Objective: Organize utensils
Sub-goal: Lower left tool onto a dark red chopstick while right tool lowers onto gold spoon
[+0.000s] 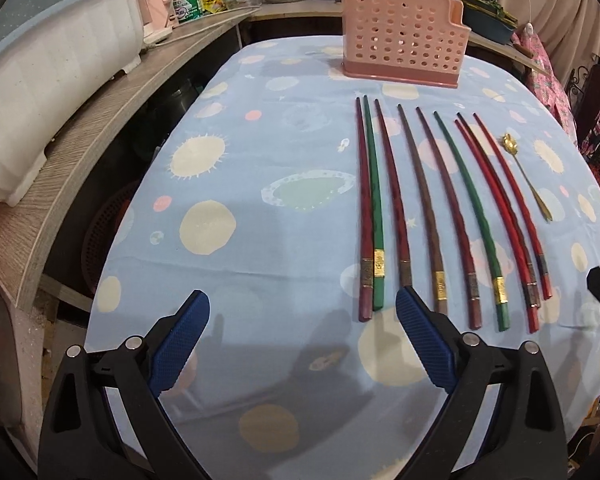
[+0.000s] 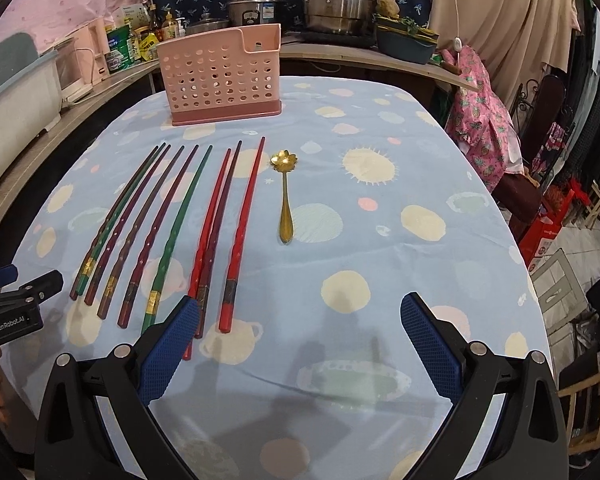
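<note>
your left gripper (image 1: 302, 332) hovers low over the blue tablecloth (image 1: 260, 152) with its fingers spread wide and nothing between them, and your right gripper (image 2: 300, 336) does the same, also empty. the chopsticks (image 1: 444, 216) lie side by side in a row on the cloth just ahead of you, thick ends toward you, with the gold spoon (image 2: 285, 196) just right of them. the pink utensil holder (image 2: 220, 76) stands upright beyond the row, apart from it.

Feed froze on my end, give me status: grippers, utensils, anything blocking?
Left gripper and right gripper open, empty. Chopsticks and gold spoon flat on cloth. Pink holder empty, path clear.
</note>
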Demonstrator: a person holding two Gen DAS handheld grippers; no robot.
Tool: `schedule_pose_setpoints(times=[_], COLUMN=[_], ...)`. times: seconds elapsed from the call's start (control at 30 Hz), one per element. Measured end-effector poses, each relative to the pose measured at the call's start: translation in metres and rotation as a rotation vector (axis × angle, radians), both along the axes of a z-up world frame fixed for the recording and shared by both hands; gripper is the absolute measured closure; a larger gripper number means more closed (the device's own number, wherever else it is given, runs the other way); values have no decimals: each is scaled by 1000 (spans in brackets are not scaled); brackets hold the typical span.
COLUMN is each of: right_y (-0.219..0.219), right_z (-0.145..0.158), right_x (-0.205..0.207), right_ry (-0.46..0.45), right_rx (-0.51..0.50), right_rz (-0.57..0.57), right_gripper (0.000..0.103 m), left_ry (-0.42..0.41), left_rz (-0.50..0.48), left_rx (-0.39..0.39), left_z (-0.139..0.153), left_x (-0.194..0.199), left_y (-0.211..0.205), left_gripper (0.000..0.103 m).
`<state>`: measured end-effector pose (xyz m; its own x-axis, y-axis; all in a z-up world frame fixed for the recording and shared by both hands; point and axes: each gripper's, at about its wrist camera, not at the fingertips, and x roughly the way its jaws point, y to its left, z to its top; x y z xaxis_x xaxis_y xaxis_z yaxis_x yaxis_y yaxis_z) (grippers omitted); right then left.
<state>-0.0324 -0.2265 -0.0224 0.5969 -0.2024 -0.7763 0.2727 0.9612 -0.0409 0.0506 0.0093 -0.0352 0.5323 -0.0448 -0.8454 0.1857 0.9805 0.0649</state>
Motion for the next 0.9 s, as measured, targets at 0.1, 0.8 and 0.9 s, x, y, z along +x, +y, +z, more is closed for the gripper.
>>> schedule_pose_setpoints(times=[0.1,0.8,0.9], right_y=[-5,-18,-20], right_z=[-3,-9,-11], right_x=[10,36,41], right_ry=[8,25,29], right_rx=[2,6,10], right_rz=[-5,-15,-15], right_gripper=[7,7,7], left_ry=[18,44,35], left_rz=[-6,6,3], left_rx=[5,-15,-5], left_z=[-9,-18,-20], left_x=[9,28,31], left_y=[-2,0,-5], left_gripper=[17,22,24])
